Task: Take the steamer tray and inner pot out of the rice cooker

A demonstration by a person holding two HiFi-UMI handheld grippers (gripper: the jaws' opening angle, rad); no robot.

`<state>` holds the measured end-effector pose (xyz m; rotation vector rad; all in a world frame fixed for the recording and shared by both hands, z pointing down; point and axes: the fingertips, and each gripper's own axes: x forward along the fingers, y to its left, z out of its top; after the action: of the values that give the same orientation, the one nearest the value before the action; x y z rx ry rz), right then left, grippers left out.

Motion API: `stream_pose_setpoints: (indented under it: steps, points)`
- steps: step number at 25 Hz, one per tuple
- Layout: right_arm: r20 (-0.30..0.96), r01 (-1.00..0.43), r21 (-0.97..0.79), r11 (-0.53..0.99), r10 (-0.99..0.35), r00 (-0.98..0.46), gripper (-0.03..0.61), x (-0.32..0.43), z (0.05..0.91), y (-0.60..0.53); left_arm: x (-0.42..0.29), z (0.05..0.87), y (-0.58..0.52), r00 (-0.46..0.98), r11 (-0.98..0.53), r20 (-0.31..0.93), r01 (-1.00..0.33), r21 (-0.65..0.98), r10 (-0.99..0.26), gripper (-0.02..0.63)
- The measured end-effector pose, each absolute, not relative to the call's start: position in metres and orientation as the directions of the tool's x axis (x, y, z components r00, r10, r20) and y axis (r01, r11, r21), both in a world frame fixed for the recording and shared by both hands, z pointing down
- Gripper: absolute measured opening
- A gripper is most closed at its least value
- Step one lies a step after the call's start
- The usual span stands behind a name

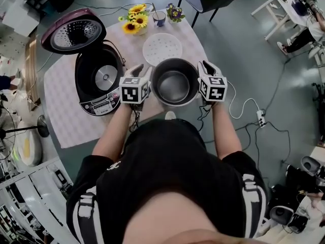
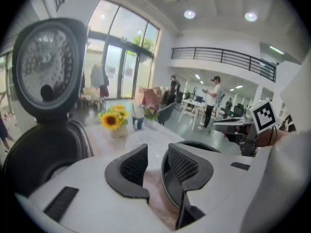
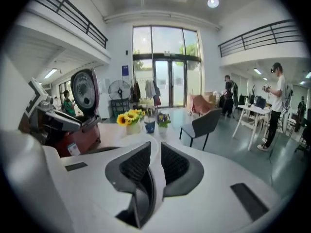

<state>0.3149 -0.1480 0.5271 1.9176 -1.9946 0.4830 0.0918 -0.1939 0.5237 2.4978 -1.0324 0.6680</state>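
Both pieces are out of the rice cooker: its lid stands open and the well shows only the bare heating plate. The steamer tray lies flat on the table to the right of the cooker, on the far side. The inner pot sits upright just right of the cooker, nearer you, between your two grippers. So you are at the letting-go end of the last step — the pot is down and only the release is left.

Your left gripper has its jaws clearly apart. The pot's rim runs between them, close to the inner jaw, with a gap showing, so it holds nothing. Your right gripper is parted far less — a narrow slot with the rim in it, and the pads look just clear of it. The next move, as I judge it, calls for opening the right one wider. Then lift both straight off the rim so neither jaw catches it and drags the pot.

Your body hides the table's near edge, so you can't see how much table lies under the pot on your side. The pot's base is hidden too, and the right pads' contact with the rim is hard to make out.
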Motion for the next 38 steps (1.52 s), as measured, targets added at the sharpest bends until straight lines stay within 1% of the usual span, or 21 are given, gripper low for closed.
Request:
stream_pose_setpoints:
  steps: [3,6,11,17,21,22,23,30,38]
  points:
    - [0.293,-0.999,-0.026,0.046,-0.955,-0.051,0.047,0.299,0.472,-0.162,0.085,0.476,-0.207,0.622,-0.650,0.400,-0.756,0.080,-0.673,0.114]
    - [0.155,-0.996,-0.008,0.084,-0.984,-0.084,0.047,0.276,0.424,-0.171,0.070,0.435,-0.211,0.593,-0.604,0.286,-0.795,0.058,-0.752,0.114]
    - [0.030,-0.987,0.024,0.157,-0.987,-0.156,0.046,0.236,0.373,-0.176,0.039,0.372,-0.202,0.538,-0.542,0.140,-0.840,0.013,-0.831,0.114]
    - [-0.098,-0.969,0.048,0.242,-0.964,-0.245,0.046,0.177,0.333,-0.180,-0.017,0.338,-0.188,0.430,-0.432,0.057,-0.902,-0.007,-0.901,0.101]
    - [-0.129,-0.951,0.054,0.304,-0.942,-0.308,0.044,0.131,0.321,-0.183,-0.043,0.340,-0.179,0.364,-0.366,0.048,-0.930,-0.025,-0.930,0.024]
    - [-0.130,-0.946,0.057,0.319,-0.937,-0.324,0.018,0.120,0.320,-0.183,-0.050,0.339,-0.176,0.346,-0.348,0.042,-0.937,-0.036,-0.937,0.007]
    - [-0.131,-0.941,0.055,0.335,-0.931,-0.339,-0.003,0.108,0.320,-0.183,-0.057,0.339,-0.172,0.332,-0.333,0.036,-0.942,-0.047,-0.943,0.005]
    - [-0.145,-0.905,0.021,0.425,-0.894,-0.424,-0.003,0.055,0.312,-0.177,-0.101,0.335,-0.157,0.267,-0.268,0.030,-0.962,-0.055,-0.963,0.003]
    - [-0.115,-0.882,0.047,0.469,-0.875,-0.471,-0.003,0.029,0.316,-0.175,-0.122,0.338,-0.156,0.242,-0.243,0.029,-0.970,-0.031,-0.970,0.003]
